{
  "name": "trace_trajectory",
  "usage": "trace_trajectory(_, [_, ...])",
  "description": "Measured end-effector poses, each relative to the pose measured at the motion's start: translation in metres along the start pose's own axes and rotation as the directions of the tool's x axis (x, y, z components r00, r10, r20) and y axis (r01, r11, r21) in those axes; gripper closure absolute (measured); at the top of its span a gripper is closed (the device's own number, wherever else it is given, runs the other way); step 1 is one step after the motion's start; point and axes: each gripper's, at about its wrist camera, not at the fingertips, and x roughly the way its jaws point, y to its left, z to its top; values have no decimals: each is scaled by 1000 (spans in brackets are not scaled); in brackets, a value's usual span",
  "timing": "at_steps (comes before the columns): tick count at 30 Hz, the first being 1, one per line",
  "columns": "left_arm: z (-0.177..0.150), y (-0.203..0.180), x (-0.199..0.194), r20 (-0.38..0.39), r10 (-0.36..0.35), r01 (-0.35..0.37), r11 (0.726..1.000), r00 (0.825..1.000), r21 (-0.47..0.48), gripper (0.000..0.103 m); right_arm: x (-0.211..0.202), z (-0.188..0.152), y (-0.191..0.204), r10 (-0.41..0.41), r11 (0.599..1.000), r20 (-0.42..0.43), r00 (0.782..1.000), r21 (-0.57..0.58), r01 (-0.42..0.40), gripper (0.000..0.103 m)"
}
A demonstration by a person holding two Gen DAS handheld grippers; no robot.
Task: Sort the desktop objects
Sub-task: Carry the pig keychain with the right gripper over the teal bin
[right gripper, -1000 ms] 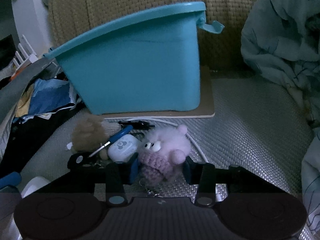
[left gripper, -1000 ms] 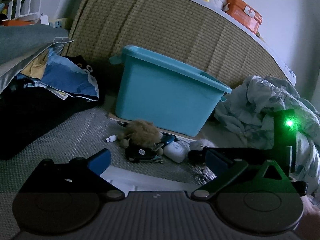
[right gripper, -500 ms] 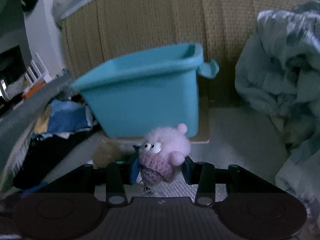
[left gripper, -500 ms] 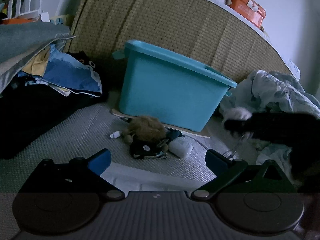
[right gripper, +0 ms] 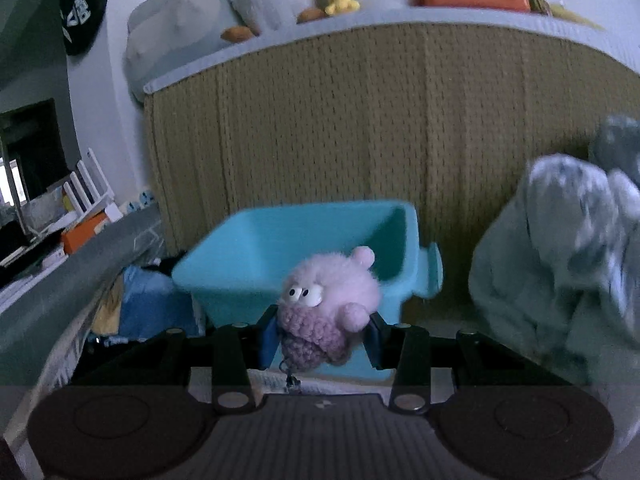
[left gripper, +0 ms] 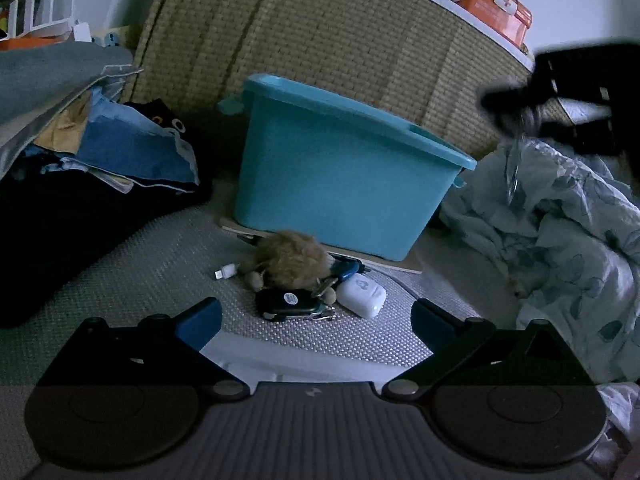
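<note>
My right gripper (right gripper: 320,342) is shut on a fluffy pink plush keychain (right gripper: 328,308), held in the air in front of the teal bin (right gripper: 304,248), whose open inside shows behind it. In the left wrist view the right gripper (left gripper: 516,116) is a dark blur high at the right, above and beyond the bin's (left gripper: 340,176) right end. My left gripper (left gripper: 316,320) stands open and low over the mat. In front of the bin lie a brown furry toy (left gripper: 288,258), a black key fob (left gripper: 288,304), a white case (left gripper: 362,294) and a white plug (left gripper: 226,271).
The teal bin stands on a thin board against a woven headboard (left gripper: 320,36). Folded clothes (left gripper: 100,148) pile up at the left, and a crumpled pale blanket (left gripper: 560,216) lies at the right. An orange first-aid box (left gripper: 496,12) and soft toys sit on the ledge above.
My right gripper has risen with the pink plush from the mat to above the bin's rim. The left gripper has stayed about where it was.
</note>
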Motion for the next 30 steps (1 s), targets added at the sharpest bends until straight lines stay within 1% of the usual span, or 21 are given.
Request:
trace_trajectory(3, [1, 0, 1, -3, -12, 12, 1000, 1000, 0, 0, 6, 16, 4, -10, 1000, 14, 1000, -20, 10, 57])
trace_trajectory(5, [1, 0, 2, -6, -20, 20, 1000, 1000, 2, 0, 13, 28, 5, -8, 1000, 14, 1000, -2, 8, 57])
trace_trajectory(9, [1, -3, 4, -15, -14, 14, 1000, 1000, 20, 0, 30, 49, 5, -9, 999, 6, 1000, 41, 9, 57])
trace_trajectory(15, [2, -2, 4, -12, -13, 13, 1000, 1000, 21, 0, 64, 69, 6, -28, 998, -19, 999, 55, 29, 57])
trace_trajectory(19, [2, 2, 6, -27, -14, 14, 1000, 1000, -3, 0, 84, 72, 0, -42, 995, -35, 998, 91, 45, 57])
trace_trajectory(22, [3, 4, 7, -29, -31, 30, 999, 999, -24, 0, 100, 71, -5, -35, 992, -62, 997, 117, 42, 57])
trace_trajectory(30, [2, 6, 8, -34, -46, 44, 998, 998, -48, 0, 145, 64, -9, -54, 990, -180, 982, 118, 76, 57])
